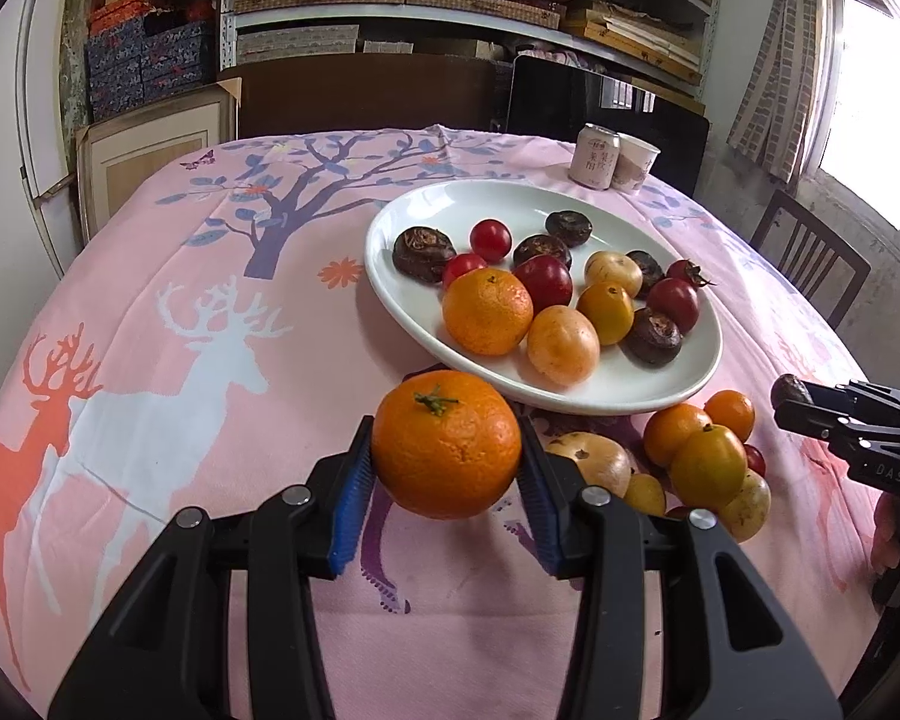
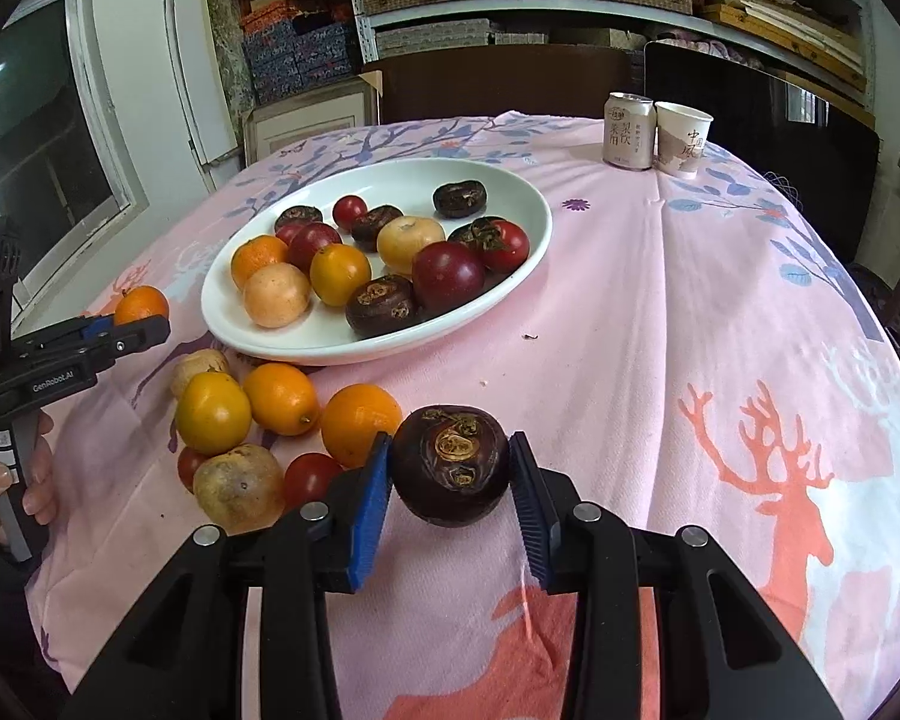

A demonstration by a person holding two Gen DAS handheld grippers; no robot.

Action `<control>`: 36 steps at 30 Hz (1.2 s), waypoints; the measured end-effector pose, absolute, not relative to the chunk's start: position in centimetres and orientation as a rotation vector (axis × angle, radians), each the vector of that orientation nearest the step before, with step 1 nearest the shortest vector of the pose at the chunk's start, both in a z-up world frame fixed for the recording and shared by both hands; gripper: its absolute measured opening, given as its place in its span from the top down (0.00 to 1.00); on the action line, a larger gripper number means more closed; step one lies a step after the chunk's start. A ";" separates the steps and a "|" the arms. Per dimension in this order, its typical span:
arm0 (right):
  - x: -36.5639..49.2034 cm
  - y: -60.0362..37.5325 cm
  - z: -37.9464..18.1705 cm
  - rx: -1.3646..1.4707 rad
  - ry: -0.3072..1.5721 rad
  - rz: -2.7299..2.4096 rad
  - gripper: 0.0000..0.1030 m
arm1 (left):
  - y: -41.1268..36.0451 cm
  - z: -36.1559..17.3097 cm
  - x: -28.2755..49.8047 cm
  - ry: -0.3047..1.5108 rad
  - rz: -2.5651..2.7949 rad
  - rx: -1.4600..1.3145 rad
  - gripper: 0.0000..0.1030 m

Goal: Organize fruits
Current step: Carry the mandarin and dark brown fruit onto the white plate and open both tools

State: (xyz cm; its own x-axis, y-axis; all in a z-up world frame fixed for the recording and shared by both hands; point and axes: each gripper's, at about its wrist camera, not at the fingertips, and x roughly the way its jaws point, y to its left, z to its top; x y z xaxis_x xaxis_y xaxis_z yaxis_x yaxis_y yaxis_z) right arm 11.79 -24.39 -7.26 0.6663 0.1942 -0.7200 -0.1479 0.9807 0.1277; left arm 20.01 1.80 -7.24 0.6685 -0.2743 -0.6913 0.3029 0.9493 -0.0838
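My left gripper [image 1: 446, 459] is shut on an orange mandarin [image 1: 446, 443] and holds it above the cloth, just in front of the white plate [image 1: 678, 381]. My right gripper [image 2: 449, 477] is shut on a dark water chestnut [image 2: 450, 465], held near the table's front, right of the loose fruit pile [image 2: 252, 420]. The plate [image 2: 510, 291] holds several fruits: a mandarin, red tomatoes, yellow fruits and dark chestnuts. The left gripper with its mandarin [image 2: 141, 305] shows at the left of the right wrist view. The right gripper [image 1: 810, 405] shows at the right edge of the left wrist view.
A drink can [image 2: 628, 131] and a paper cup [image 2: 683, 139] stand at the table's far side. The round table wears a pink deer-print cloth [image 2: 720, 330]. Chairs and shelves with boxes stand behind it. A wooden chair [image 1: 810, 264] is at the right.
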 end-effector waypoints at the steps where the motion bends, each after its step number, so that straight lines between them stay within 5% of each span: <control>1: 11.5 -24.6 -7.1 0.066 0.813 0.192 0.62 | 1.7 -7.2 19.9 0.767 -0.327 0.042 0.57; 36: 9.1 -26.5 -2.0 0.106 0.676 0.216 0.62 | -2.4 -4.3 17.6 0.736 -0.329 0.097 0.57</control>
State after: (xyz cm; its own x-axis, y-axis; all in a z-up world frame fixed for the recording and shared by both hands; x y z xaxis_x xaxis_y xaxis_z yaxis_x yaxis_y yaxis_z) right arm 9.05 -26.48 -2.00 0.7587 0.2326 -0.6086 -0.1639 0.9722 0.1672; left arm 17.56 -2.37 -4.27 0.6926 -0.2600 -0.6728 0.3273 0.9445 -0.0280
